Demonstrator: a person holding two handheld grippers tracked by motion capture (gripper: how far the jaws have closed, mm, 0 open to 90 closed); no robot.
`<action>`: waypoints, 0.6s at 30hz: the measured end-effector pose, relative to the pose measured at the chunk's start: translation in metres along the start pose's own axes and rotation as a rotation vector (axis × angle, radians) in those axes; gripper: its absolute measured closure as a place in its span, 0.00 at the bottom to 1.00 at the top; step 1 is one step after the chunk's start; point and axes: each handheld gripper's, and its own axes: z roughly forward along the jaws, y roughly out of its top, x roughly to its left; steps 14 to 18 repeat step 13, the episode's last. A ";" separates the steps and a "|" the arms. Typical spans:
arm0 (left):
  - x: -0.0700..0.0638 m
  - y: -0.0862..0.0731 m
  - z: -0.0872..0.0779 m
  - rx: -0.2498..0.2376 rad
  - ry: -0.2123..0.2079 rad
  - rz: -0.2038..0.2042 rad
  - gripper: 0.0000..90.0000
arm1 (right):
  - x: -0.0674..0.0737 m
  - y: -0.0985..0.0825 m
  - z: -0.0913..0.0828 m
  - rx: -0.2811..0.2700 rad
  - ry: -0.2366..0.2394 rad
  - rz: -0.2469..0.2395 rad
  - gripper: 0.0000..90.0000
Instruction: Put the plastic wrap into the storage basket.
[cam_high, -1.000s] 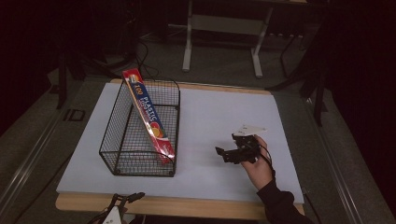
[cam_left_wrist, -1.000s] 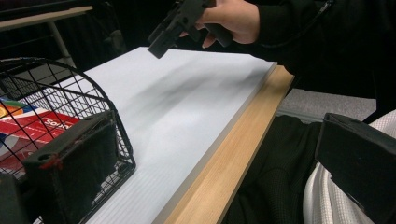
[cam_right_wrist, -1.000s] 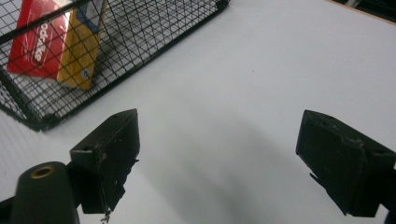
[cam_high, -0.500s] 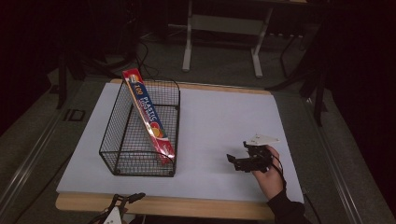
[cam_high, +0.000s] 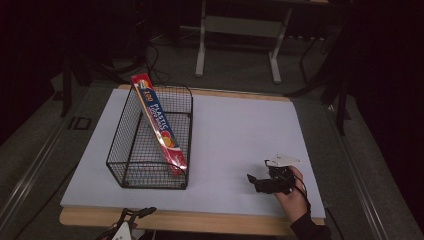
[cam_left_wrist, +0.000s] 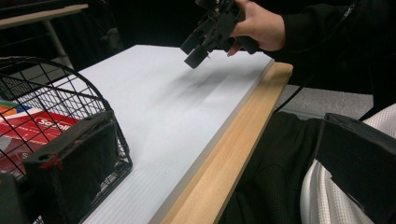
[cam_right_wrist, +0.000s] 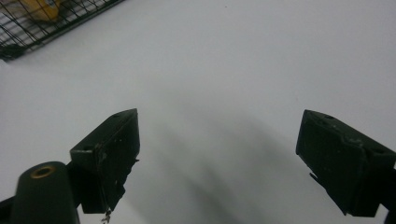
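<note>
One wire basket (cam_high: 150, 145) on the white desk (cam_high: 235, 130), toward its left side. One long red box (cam_high: 159, 125) inside, leaning tilted against the basket's right wall, far end above the rim. Two tongs: right tongs (cam_high: 256, 181) released, jaws wide apart and empty, held in one hand (cam_high: 292, 192) just above the desk's near right corner; left tongs (cam_left_wrist: 205, 154) below the near edge, jaws apart, empty.
</note>
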 end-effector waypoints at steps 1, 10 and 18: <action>0.000 0.000 0.000 0.001 0.000 0.000 0.00 | -0.001 -0.001 0.001 0.003 -0.003 -0.003 0.15; 0.000 0.000 0.000 0.001 -0.004 -0.003 0.00 | -0.006 -0.004 0.005 0.009 -0.021 0.003 0.16; 0.000 0.000 0.000 0.003 -0.005 -0.001 0.00 | -0.006 -0.003 0.004 0.004 -0.036 -0.010 0.16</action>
